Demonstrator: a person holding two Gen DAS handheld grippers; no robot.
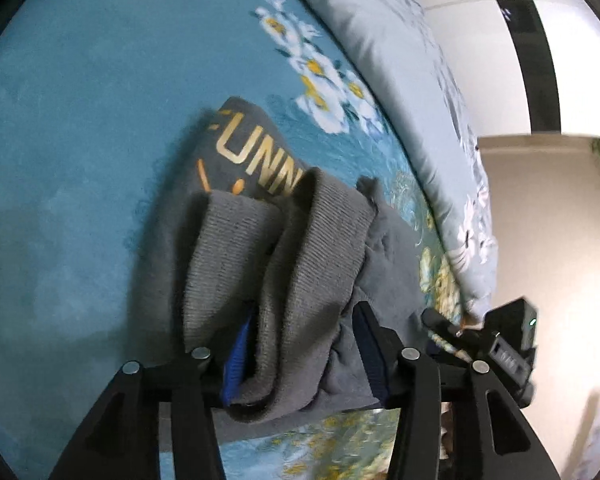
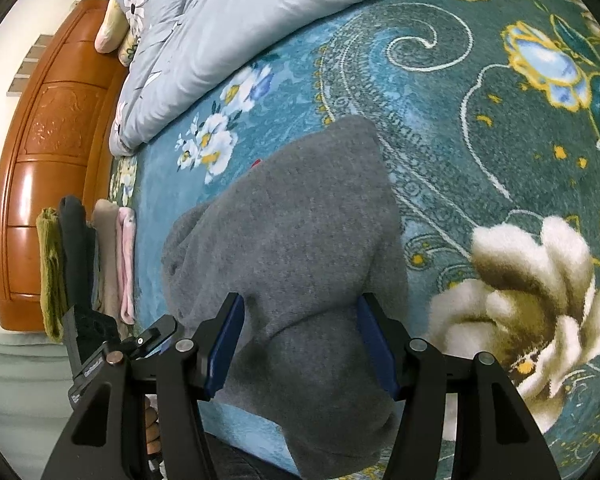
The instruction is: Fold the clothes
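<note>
Grey sweater (image 2: 300, 248) on teal blanket (image 2: 480, 120); both hand-held grippers straddle fabric

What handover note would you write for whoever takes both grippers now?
Left gripper: ribbed bands of the grey fleece sweatshirt with gold lettering between its jaws; grip unclear.
Right gripper: shut on a plain part of it.
Sweatshirt lies partly folded on the teal floral blanket; a stack of folded clothes stands at the bed's edge.
To do: finish the fold, probably add it to the stack.

Ribbed cuffs of a grey sweatshirt (image 1: 300, 248) are seen between the left gripper (image 1: 304, 344) pads; a pale quilt (image 1: 400, 80) is seen at two o'clock.
</note>
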